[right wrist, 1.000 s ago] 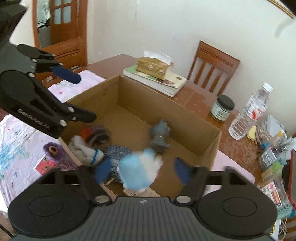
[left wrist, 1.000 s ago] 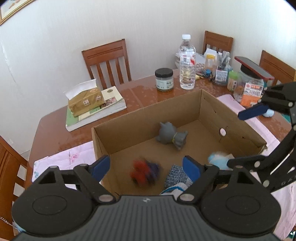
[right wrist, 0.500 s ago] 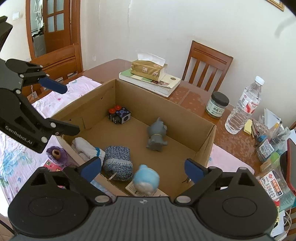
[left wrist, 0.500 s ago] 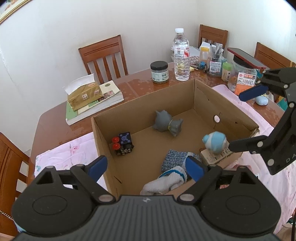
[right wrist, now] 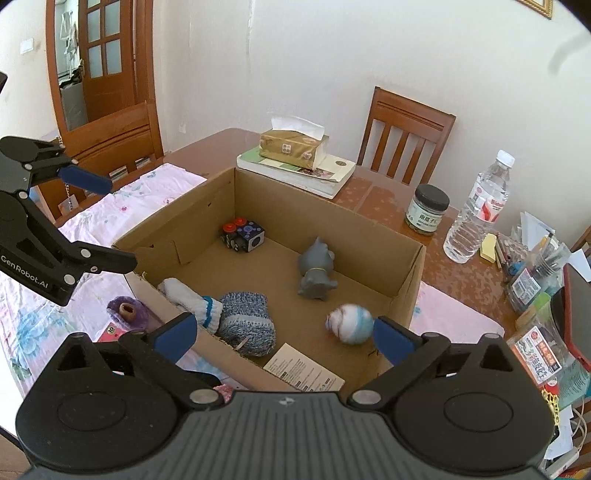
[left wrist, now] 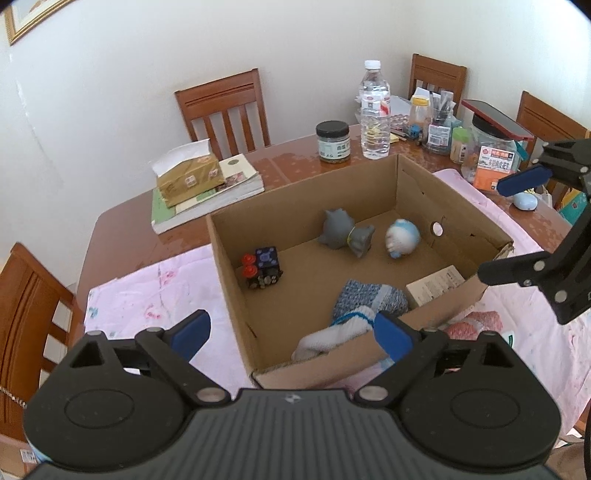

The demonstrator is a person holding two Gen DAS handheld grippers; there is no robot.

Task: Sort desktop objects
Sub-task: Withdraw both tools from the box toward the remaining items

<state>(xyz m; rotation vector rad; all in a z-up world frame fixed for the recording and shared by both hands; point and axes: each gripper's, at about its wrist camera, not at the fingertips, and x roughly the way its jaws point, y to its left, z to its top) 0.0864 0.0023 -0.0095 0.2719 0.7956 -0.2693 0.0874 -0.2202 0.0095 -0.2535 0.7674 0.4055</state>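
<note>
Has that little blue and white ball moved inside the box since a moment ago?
Yes. The blue and white ball rolled from near the paper card toward the far wall, stopping beside the grey toy.

White plaster walls (left wrist: 110, 74), daylit. Brown wooden dining table (left wrist: 122, 229) with pink floral cloth (left wrist: 147, 295) on near part. Slatted wooden chairs (left wrist: 225, 107) stood along far side. Wooden door with glass panes (right wrist: 99, 55) far left. Gilt picture frame (left wrist: 33, 18) upper left.
</note>
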